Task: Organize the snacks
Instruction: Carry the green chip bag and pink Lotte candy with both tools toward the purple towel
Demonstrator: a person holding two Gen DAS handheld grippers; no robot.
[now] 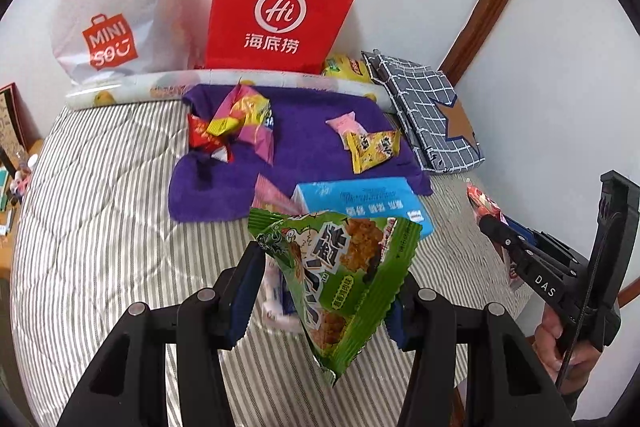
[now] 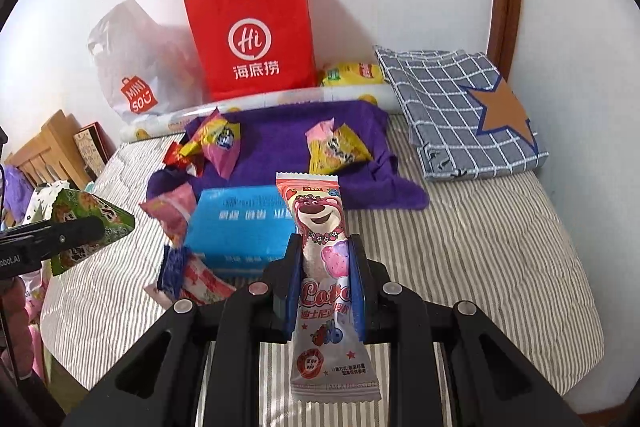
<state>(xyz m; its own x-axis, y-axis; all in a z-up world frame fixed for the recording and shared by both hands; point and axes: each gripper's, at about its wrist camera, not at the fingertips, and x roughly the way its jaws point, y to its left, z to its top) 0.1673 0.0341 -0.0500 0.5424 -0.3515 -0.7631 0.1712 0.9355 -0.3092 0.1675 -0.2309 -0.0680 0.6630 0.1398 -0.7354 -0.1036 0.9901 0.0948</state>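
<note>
My left gripper (image 1: 326, 263) is shut on a green snack packet (image 1: 340, 279) and holds it above the striped bed; it also shows in the right wrist view (image 2: 90, 223). My right gripper (image 2: 324, 251) is shut on a pink bear-print snack stick (image 2: 324, 267), held upright. The right gripper also shows at the right of the left wrist view (image 1: 492, 223). On the purple towel (image 1: 304, 147) lie a left pile of red, yellow and pink packets (image 1: 236, 123) and a right pair, pink and yellow (image 1: 368, 143). A blue box (image 2: 240, 227) lies in front of the towel.
A red paper bag (image 1: 280, 11) and a white Miniso bag (image 1: 108, 11) stand against the wall. A folded grey checked cloth (image 2: 464, 107) lies at the right. Loose packets (image 2: 180, 247) lie left of the blue box. A yellow packet (image 2: 352, 73) sits behind a rolled sheet (image 2: 280, 103).
</note>
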